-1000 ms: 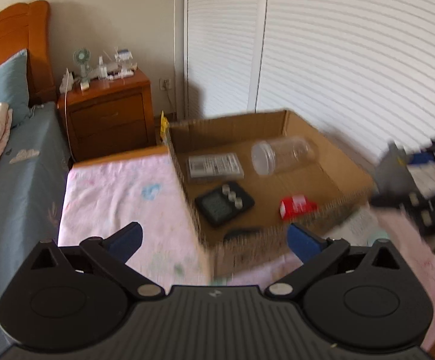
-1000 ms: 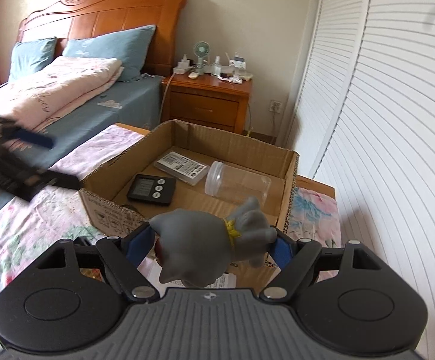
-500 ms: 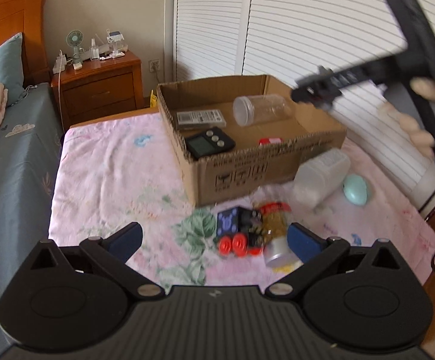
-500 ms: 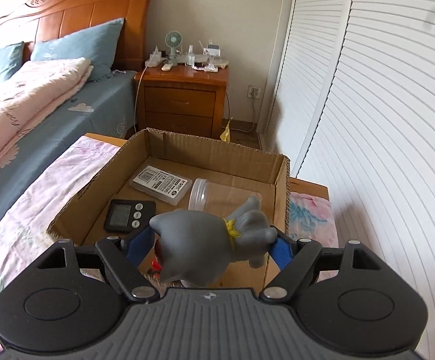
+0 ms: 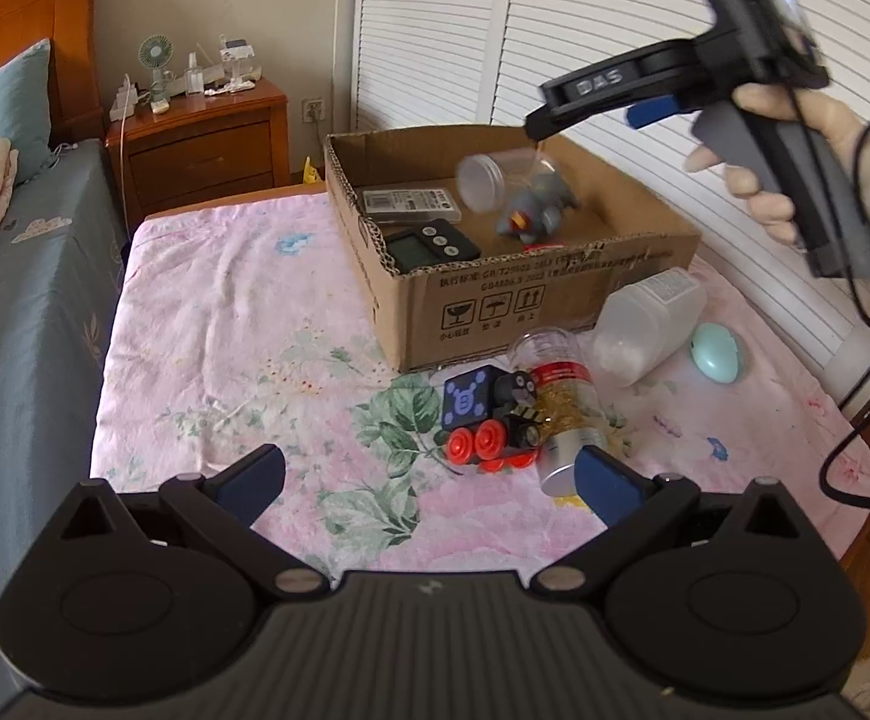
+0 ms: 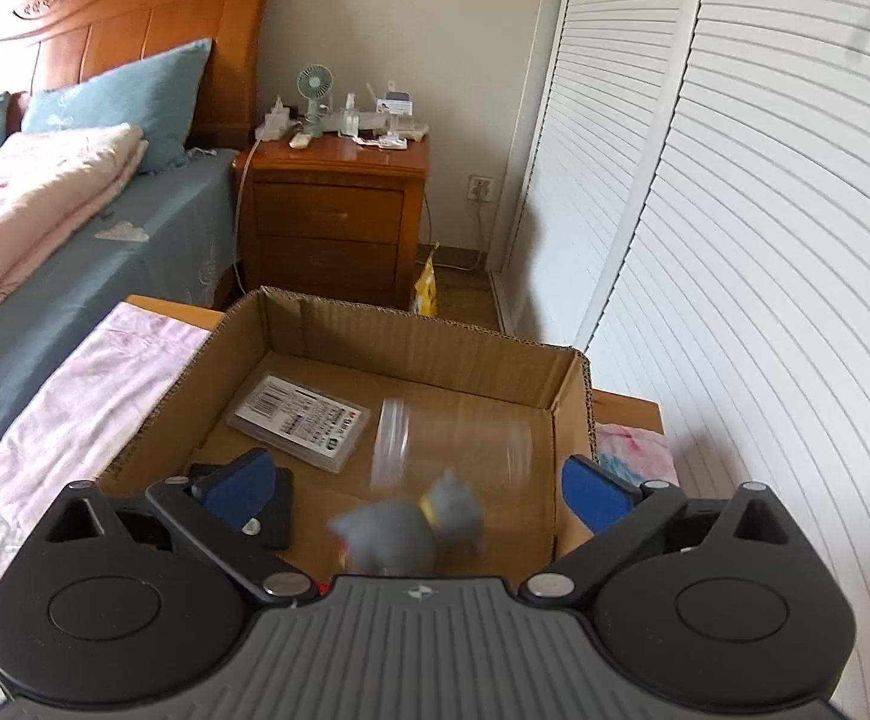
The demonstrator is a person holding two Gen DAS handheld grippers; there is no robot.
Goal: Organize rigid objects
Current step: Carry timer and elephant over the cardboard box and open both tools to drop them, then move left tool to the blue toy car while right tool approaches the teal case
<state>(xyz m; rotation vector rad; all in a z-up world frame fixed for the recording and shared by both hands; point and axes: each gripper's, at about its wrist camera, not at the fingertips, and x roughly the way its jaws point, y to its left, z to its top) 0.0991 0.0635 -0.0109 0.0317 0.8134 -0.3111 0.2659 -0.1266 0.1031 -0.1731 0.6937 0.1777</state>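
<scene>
A cardboard box stands on the floral-clothed table. A grey animal figure is inside it, blurred in the right wrist view, beside a clear jar, a black timer and a flat labelled case. My right gripper is open and empty above the box. My left gripper is open and empty, low over the table, behind a toy train and a glitter jar.
A white plastic bottle and a mint oval object lie right of the box. A wooden nightstand and a bed stand behind. White louvered doors fill the right side.
My right gripper opened and let go of the grey figure, which dropped into the box. My left gripper drew back from the box, so the loose items on the cloth came into view.
</scene>
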